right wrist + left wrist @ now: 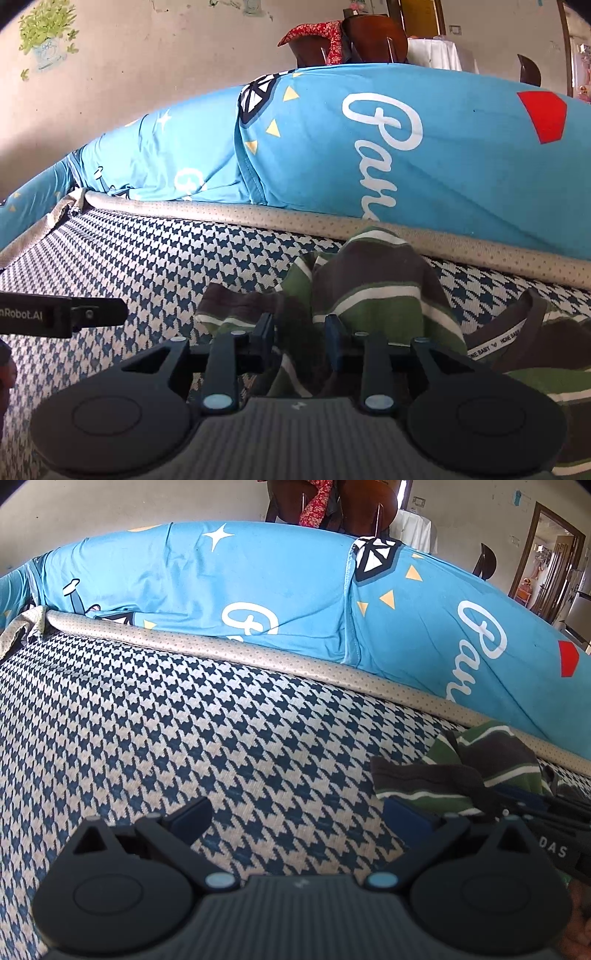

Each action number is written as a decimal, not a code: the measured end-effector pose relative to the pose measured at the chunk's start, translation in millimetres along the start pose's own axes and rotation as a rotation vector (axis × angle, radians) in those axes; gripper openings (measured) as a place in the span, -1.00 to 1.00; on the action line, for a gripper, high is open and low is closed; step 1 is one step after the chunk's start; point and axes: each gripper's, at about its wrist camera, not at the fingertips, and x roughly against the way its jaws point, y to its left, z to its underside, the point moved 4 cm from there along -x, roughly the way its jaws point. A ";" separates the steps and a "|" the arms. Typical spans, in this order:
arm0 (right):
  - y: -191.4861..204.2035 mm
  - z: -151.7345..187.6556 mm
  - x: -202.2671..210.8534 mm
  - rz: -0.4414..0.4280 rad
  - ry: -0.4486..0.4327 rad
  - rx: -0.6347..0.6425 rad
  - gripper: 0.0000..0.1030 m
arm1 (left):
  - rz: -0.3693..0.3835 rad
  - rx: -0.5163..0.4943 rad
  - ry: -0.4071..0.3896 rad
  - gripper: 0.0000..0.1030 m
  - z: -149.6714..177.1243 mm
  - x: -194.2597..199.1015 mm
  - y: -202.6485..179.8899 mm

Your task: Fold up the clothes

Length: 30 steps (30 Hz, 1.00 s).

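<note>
While the striped shirt [373,295] is lying bunched on the checked mat [147,266], the right claw [300,341] is straddling a fold, pads slightly parted, not gripping. The left claw [295,816] is hanging wide open, holding nothing.

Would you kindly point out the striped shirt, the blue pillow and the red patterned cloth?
striped shirt [373,291]: right wrist view, on its raised fold.
blue pillow [461,162]: right wrist view, beside the white lettering.
red patterned cloth [334,37]: right wrist view, where it drapes over a chair.
</note>
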 end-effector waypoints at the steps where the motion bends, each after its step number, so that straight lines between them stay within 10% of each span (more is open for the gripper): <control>1: 1.0 -1.1 2.3 -0.008 -0.005 0.000 -0.40 | -0.001 0.002 -0.001 1.00 -0.5 0.5 0.6; 8: 4.7 3.9 -3.7 0.032 0.006 0.021 -0.41 | 0.005 -0.008 -0.005 1.00 -0.2 5.1 -0.8; 13: 14.8 3.2 0.4 0.020 -0.013 0.031 -0.85 | -0.003 0.000 -0.019 1.00 -0.2 10.6 4.8; 30: 151.9 -3.4 2.9 -0.253 -0.084 0.013 -0.82 | -0.177 0.048 -0.135 0.99 -12.4 44.1 88.8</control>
